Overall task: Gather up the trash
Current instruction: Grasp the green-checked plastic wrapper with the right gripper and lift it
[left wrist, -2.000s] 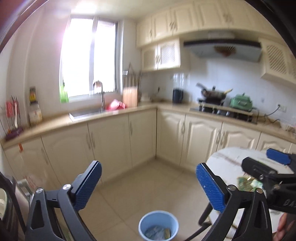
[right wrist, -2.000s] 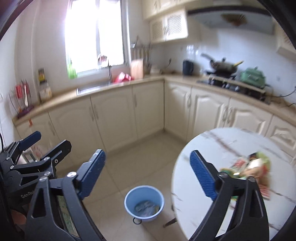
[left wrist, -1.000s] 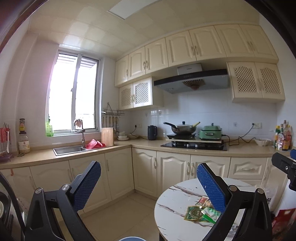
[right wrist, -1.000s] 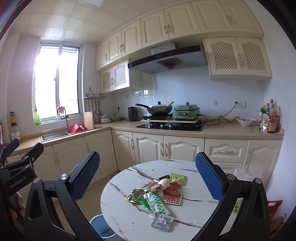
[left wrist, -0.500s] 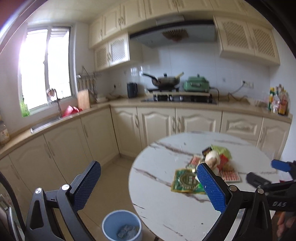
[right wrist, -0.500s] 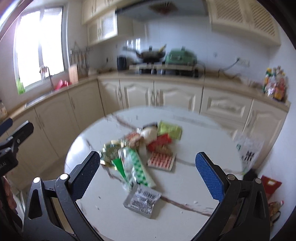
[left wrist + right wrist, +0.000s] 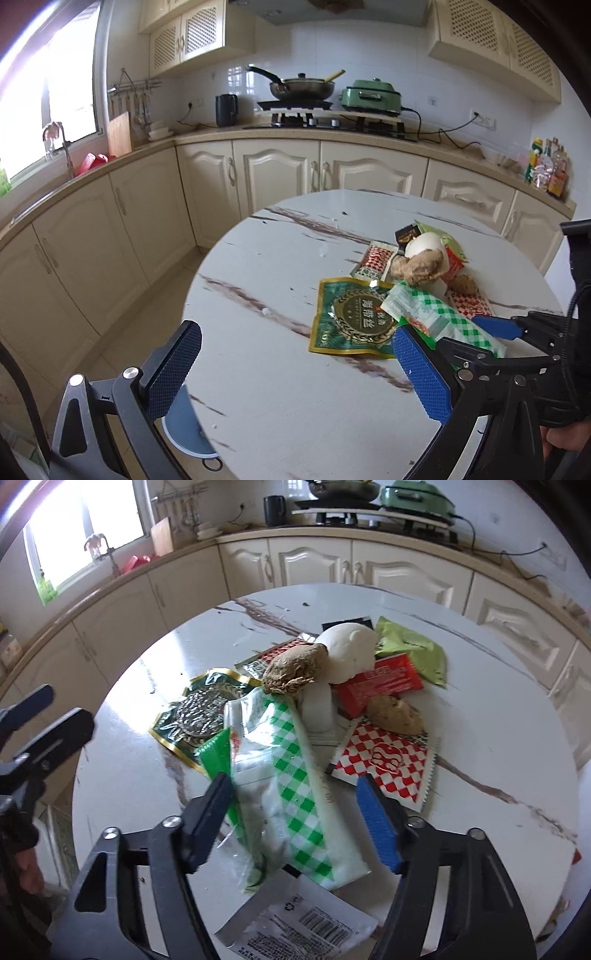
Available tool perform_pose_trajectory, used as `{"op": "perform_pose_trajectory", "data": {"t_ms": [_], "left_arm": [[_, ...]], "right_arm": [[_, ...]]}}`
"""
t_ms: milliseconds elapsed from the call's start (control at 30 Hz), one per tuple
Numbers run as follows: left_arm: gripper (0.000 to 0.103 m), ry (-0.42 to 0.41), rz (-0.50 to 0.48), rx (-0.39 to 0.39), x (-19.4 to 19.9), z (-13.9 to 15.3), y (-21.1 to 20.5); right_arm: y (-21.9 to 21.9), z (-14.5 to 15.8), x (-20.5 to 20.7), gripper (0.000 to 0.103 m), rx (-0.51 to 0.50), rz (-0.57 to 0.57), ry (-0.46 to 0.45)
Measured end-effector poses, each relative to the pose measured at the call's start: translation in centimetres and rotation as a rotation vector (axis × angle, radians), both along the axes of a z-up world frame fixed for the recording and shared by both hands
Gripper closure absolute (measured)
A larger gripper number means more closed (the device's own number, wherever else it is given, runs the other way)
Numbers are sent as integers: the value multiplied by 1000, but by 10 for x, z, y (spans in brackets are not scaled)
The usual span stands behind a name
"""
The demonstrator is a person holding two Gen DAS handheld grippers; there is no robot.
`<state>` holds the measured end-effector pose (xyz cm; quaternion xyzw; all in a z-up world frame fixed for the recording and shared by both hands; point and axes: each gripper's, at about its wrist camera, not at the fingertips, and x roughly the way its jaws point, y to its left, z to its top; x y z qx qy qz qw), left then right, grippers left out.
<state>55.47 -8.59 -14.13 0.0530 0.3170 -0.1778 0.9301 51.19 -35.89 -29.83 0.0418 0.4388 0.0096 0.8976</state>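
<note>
A heap of trash lies on the round white marble-patterned bench (image 7: pixel 480 686). Nearest the right tongs (image 7: pixel 295 805) is a long green-and-white checked plastic wrapper (image 7: pixel 295 775), partly clear and crumpled, lying lengthwise between the two pads. The right tongs' jaws are closing around it, and the pads are not yet pressing on it. Beside the wrapper sit a dark green foil pouch with a gold border (image 7: pixel 199 712), a red-and-white checked sachet (image 7: pixel 384 760), a red packet (image 7: pixel 384 683), a light green packet (image 7: pixel 410 650), two brown lumps (image 7: pixel 295 668), a white rounded shell-like piece (image 7: pixel 351 650) and, at the near edge, a silver sachet with a barcode (image 7: pixel 295 923).

The left tongs (image 7: pixel 295 362) stand wide apart with nothing between them, over the bare near part of the bench. A round blue bin (image 7: pixel 184 424) stands on the floor under the bench edge.

Half a second ago the right tongs were at their widest and higher above the heap; now they have dropped down over the checked wrapper. The left view has also come closer to the bench.
</note>
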Motion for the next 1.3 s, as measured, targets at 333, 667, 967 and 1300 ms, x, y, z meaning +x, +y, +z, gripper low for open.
{"op": "perform_pose_trajectory", "data": {"t_ms": [333, 667, 967, 1300], "left_arm": [[1, 21, -70, 3, 4, -10, -15], [1, 16, -2, -5, -9, -12, 11], [1, 11, -20, -15, -31, -6, 3], [1, -1, -22, -18, -58, 3, -18]], "right_arm": [[-26, 11, -11, 102, 36, 34, -19], [4, 11, -7, 30, -30, 94, -18], [8, 7, -1, 56, -27, 148, -12], [-8, 22, -16, 57, -28, 128, -63]]}}
